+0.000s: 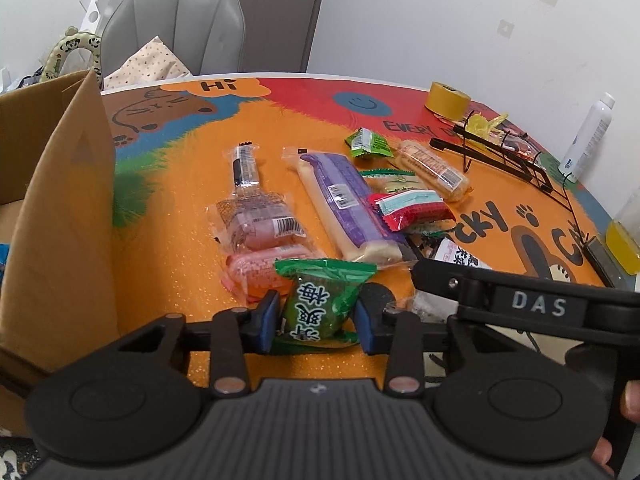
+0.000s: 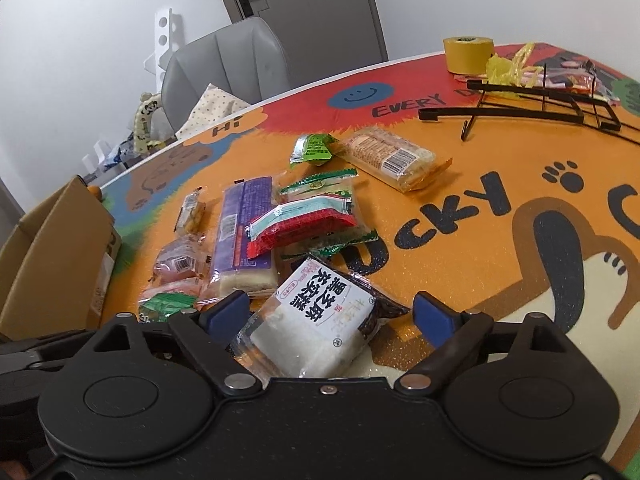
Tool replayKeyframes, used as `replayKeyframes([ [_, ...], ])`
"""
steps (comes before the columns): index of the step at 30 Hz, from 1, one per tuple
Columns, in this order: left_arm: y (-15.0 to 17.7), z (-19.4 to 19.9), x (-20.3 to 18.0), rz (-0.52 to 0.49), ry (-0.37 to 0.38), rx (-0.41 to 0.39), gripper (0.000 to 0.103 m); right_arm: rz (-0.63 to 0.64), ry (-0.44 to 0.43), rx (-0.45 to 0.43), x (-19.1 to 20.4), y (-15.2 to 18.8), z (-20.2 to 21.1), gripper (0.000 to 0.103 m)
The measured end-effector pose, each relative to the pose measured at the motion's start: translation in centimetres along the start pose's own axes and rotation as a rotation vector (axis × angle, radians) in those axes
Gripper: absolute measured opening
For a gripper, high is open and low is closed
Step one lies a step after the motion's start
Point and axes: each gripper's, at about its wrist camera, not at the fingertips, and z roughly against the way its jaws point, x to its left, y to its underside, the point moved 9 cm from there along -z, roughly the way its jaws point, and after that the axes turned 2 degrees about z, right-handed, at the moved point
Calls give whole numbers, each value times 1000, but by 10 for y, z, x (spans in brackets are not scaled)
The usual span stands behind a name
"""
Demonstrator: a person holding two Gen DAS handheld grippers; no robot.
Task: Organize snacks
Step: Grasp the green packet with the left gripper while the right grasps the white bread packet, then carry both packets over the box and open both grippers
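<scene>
My left gripper (image 1: 317, 320) is shut on a small green plum-candy packet (image 1: 320, 300), its blue pads against the packet's two sides just above the orange table mat (image 1: 180, 216). My right gripper (image 2: 330, 312) stands open and wide. A white and black sesame-cake packet (image 2: 316, 320) lies on the mat between its fingers, with a gap to the right pad. Beyond lie more snacks: a long purple pack (image 1: 344, 204), a red pack (image 2: 304, 228), pink packs (image 1: 260, 220), a biscuit pack (image 2: 392, 156) and a small green packet (image 2: 314, 148).
An open cardboard box (image 1: 60, 200) stands at the table's left edge. At the back right are a yellow tape roll (image 1: 447, 98), a black wire rack (image 2: 540, 108), a white bottle (image 1: 588, 136) and a container of yellow liquid (image 1: 624, 236). A grey chair (image 1: 176, 28) stands behind the table.
</scene>
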Motion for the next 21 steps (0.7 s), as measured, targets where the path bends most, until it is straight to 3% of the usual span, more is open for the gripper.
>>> replayKeyframes([
  [13,9,6,-7,-23,20,-6,34,28,71,11,-20,13,19,76],
  [18,11,9,-8,-19,30,-5,32,28,103,25,-27,20,27,76],
  [21,12,12,-10,-24,29,-9,32,24,117,32,-33,24,33,83],
])
